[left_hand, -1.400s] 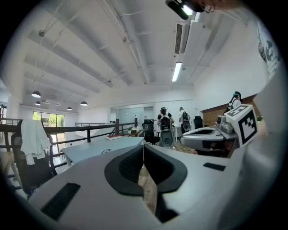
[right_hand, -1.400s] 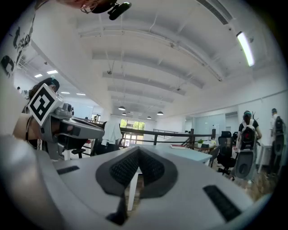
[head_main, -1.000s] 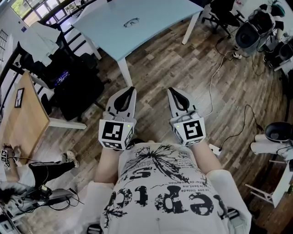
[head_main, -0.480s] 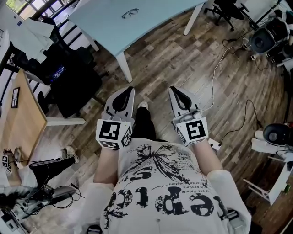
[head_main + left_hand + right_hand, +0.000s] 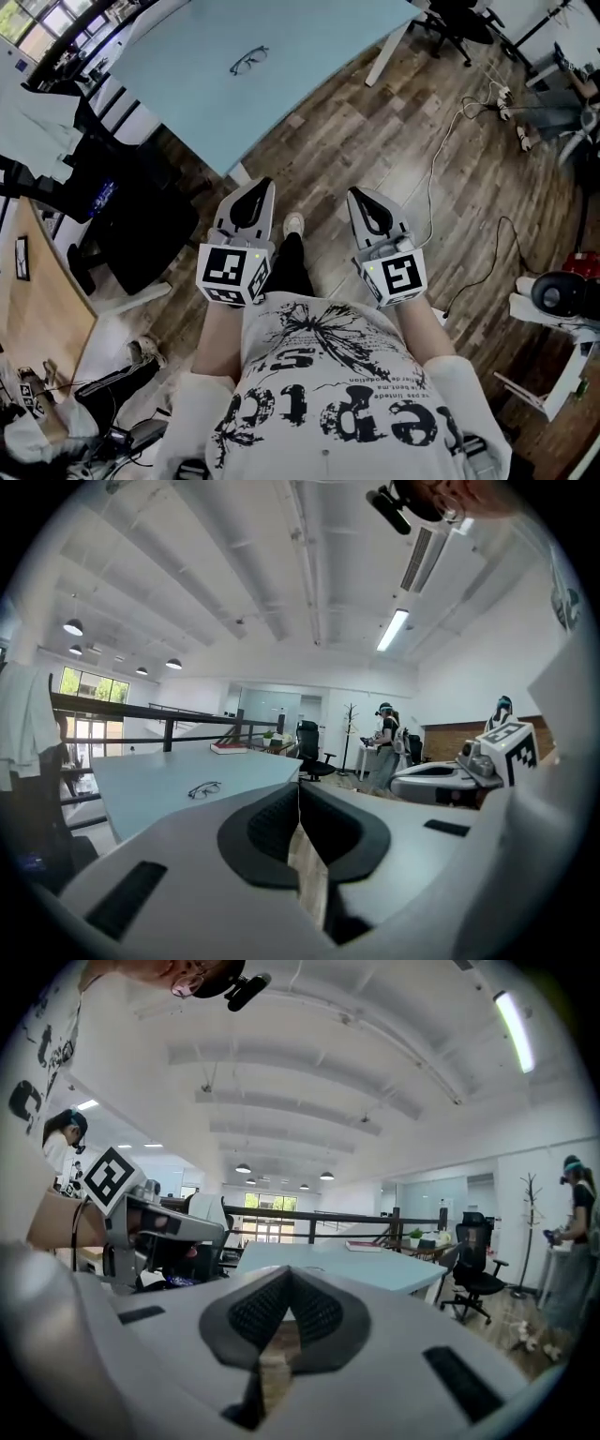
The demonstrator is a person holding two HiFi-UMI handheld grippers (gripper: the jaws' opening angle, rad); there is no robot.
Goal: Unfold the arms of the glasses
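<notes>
Glasses [image 5: 248, 60] folded on pale blue table [image 5: 309, 37], left gripper [image 5: 257, 187] and right gripper [image 5: 361, 197] well short of table, both jaws closed, empty.

My left tongs [image 5: 265, 184] and right tongs [image 5: 356, 194] look like matt grey plastic, with black ribbed pads [image 5: 270, 825] inside. The worktop [image 5: 309, 47] is smooth pale blue with a faint sheen. The floor [image 5: 375, 141] is grainy wood plank. My shirt [image 5: 337, 394] is soft printed cloth. The glasses [image 5: 248, 60] have a thin dark frame, material unclear.
</notes>
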